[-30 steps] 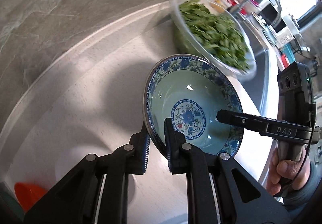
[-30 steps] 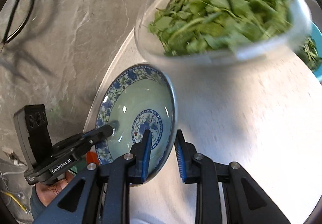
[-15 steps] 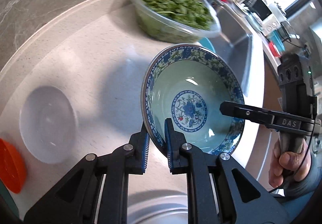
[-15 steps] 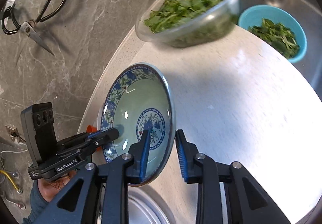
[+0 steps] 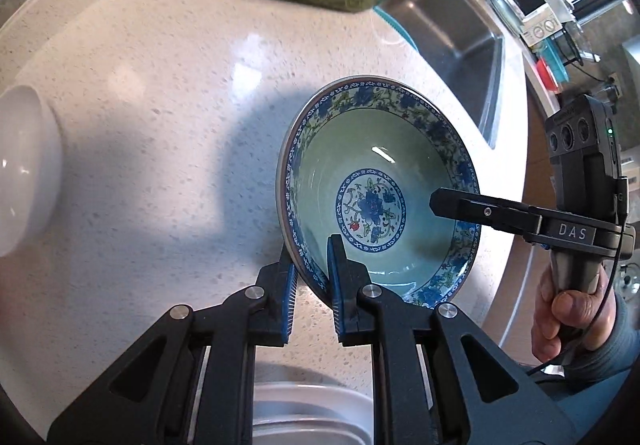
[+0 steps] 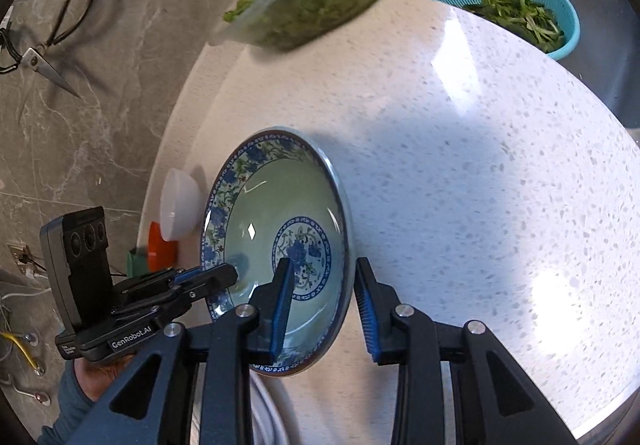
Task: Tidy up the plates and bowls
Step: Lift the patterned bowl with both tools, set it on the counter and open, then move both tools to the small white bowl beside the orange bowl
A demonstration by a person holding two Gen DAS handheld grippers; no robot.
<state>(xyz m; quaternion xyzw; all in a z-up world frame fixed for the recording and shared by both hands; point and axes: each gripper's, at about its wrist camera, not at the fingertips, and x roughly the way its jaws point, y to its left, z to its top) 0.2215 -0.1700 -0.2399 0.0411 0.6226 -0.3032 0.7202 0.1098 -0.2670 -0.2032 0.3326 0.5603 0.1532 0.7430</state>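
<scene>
- Speckled white stone surface point(image 5: 168, 93) beside a steel sink point(image 5: 452, 29); grey marble wall behind.
- Blue floral bowl point(image 5: 376, 197), pale green inside, is held tilted above the surface, likely being carried to a stacking spot.
- Left tongs point(image 5: 311, 277) pinch its near rim, one pad inside, one outside.
- Right tongs point(image 6: 320, 309) straddle the opposite rim; their jaws are opening, outer pad clear, probably handing the load over.
- Small white bowl point(image 5: 24, 169) waits nearby; white dishware point(image 5: 308, 417) lies below.
- Readable writing: "DAS" on the right tongs, "GenRobot.AI" on the left.
</scene>
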